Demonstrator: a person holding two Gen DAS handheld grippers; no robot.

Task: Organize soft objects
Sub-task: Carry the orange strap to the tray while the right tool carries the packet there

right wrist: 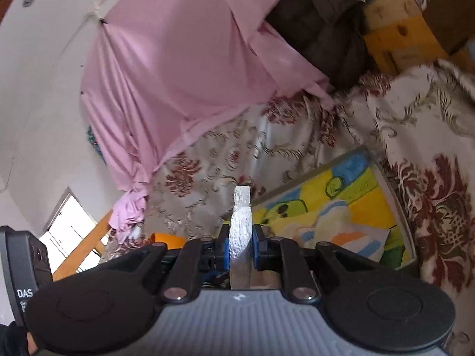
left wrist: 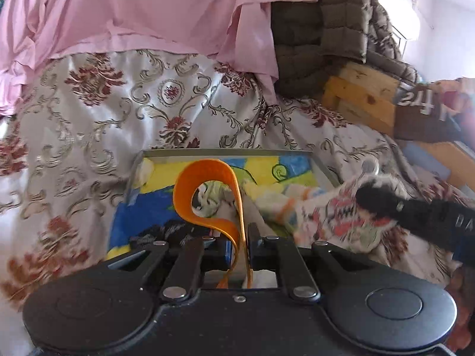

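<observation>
Left gripper (left wrist: 242,237): jaws nearly together, clamped on one orange strap (left wrist: 207,195). The strap rises from between the pads, curls over in a single loop above them, and its tail hangs down behind the jaws.

Right gripper (right wrist: 241,244): jaws narrow, pinching one white strip (right wrist: 241,225) with a rough, pebbled face. It stands upright between two blue pads (right wrist: 227,249) and pokes up past them. Soft foam or folded cloth, hard to say which.

One tray (left wrist: 225,152) with a grey rim lies on the bed, just ahead of the left gripper. Its floor is lined with one picture in yellow, blue and green patches. Inside it: a pale, crumpled bundle (left wrist: 219,201) seen through the strap's loop, and one dark, striped piece (left wrist: 166,231) at the near left corner. One cloth with orange and blue stripes (left wrist: 279,201) lies over the right part. From the right wrist, the same tray (right wrist: 394,195) sits to the right of the white strip, striped cloth inside.

One patterned cloth (left wrist: 350,216), red and green on white, drapes over the tray's right rim; blurred.

Bedspread (left wrist: 118,103): cream with dark red flowers and grey scrolls, under everything. One pink sheet (left wrist: 133,9) hangs behind it. One brown quilted blanket (left wrist: 320,29) is piled at the back right, beside wooden boards (left wrist: 362,98).

The right gripper's black body (left wrist: 430,216) enters the left wrist view from the right, over the patterned cloth.
</observation>
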